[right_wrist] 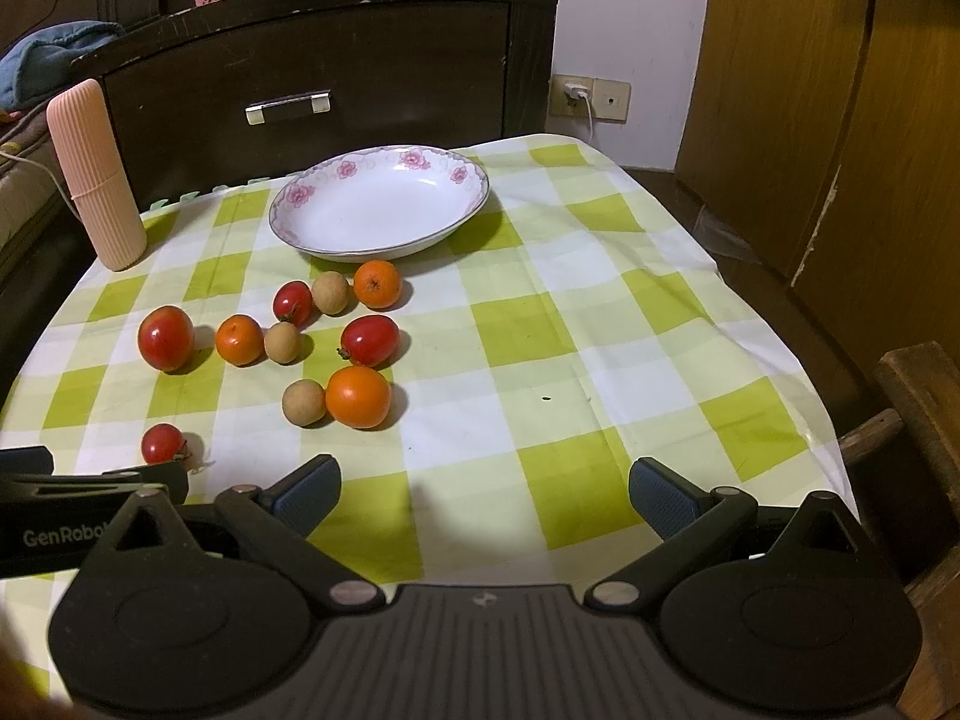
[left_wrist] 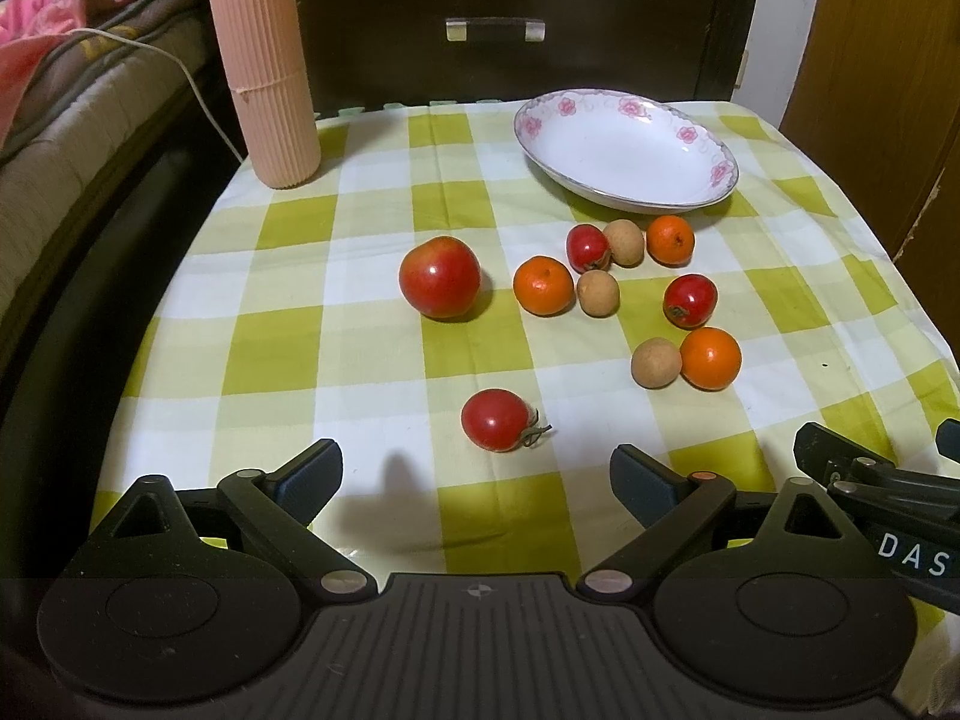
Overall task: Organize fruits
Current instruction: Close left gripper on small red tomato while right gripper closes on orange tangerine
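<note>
Loose fruits (right_wrist: 336, 348) are crowding the cloth just in front of the plate (right_wrist: 474, 204); bare tablecloth (right_wrist: 600, 360) is lying open right of the plate.

Home bedroom: bed with rumpled blankets (left_wrist: 54, 48) at upper left, dark wooden headboard (right_wrist: 312, 60), checked-cloth counter (right_wrist: 540, 312).

My left tongs (left_wrist: 477, 477) are matte black plastic with dark blue textured pads (left_wrist: 312, 474), round silver pivot screws, two disc-shaped housings and a ribbed grey centre plate bearing a small cross mark. My right tongs (right_wrist: 485, 492) match them. White lettering reads "DAS" on one side body and "GenRobo" on the other.
</note>
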`<state>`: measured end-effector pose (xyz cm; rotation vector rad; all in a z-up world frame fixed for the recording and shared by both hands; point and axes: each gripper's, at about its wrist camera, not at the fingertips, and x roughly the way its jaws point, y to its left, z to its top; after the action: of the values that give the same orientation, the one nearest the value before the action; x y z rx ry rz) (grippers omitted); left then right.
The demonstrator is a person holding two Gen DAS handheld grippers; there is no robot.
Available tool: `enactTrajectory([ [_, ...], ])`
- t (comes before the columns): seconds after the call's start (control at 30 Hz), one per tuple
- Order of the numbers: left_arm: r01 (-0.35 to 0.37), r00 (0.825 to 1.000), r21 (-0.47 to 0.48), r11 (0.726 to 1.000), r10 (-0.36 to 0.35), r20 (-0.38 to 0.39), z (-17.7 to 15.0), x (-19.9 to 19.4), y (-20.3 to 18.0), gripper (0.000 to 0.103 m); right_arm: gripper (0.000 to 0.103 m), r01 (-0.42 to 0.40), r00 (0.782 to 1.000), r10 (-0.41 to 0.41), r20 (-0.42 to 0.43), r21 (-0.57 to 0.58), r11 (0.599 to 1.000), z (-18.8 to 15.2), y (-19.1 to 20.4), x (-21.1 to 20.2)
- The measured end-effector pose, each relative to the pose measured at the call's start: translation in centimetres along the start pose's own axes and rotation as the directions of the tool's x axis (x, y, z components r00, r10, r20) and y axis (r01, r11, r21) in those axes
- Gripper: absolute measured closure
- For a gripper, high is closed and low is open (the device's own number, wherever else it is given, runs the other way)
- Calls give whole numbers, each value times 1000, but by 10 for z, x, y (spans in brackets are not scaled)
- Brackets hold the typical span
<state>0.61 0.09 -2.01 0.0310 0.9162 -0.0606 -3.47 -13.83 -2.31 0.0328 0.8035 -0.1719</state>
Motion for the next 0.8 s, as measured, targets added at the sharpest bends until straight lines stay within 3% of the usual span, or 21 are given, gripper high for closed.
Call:
enactTrajectory([
  [0.47, 11, 1000, -8, 1000, -11, 1, 3, 2, 6, 6, 3, -45, 999, 44, -21, -37, 998, 8, 4, 6],
  [0.7, 28, 999, 10, 1000, -29, 20, 5, 6, 9, 7, 12, -94, 995, 92, -32, -88, 992, 16, 8, 13],
  [0.8, 19, 1000, 19, 1000, -20, 14, 7, 11, 9, 8, 21, -125, 992, 120, -48, -108, 986, 21, 9, 18],
])
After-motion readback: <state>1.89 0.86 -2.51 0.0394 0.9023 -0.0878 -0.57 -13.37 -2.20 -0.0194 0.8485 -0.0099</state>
